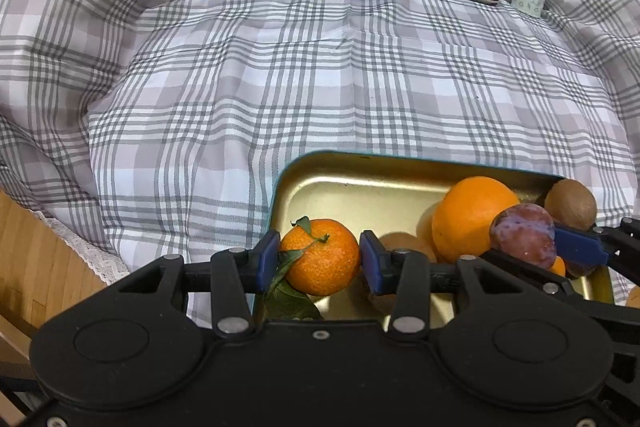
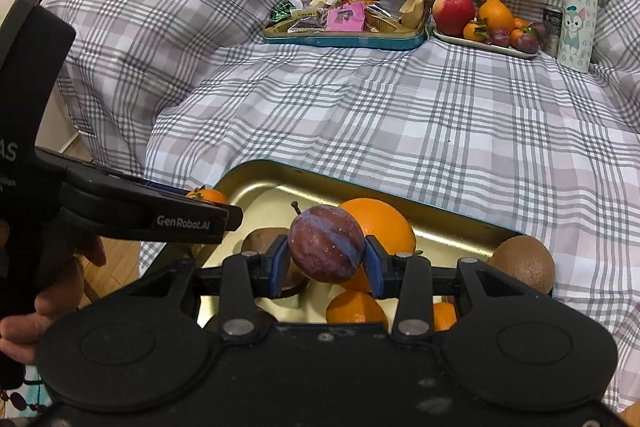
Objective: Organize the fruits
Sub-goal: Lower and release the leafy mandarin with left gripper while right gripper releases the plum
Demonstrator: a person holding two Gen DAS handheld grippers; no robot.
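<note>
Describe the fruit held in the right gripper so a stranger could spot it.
Start at the gold tray nearest the cameras. Above its fruit, the right gripper clamps a plum. Its purple, streaked skin sets it apart from the oranges and brown kiwis around it.

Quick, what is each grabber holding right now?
Left gripper: closed on the leafy mandarin.
Right gripper: closed on the purple plum.

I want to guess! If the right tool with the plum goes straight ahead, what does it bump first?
Probably the big orange, right behind the plum in the right tool. Depth is hard to judge.
</note>
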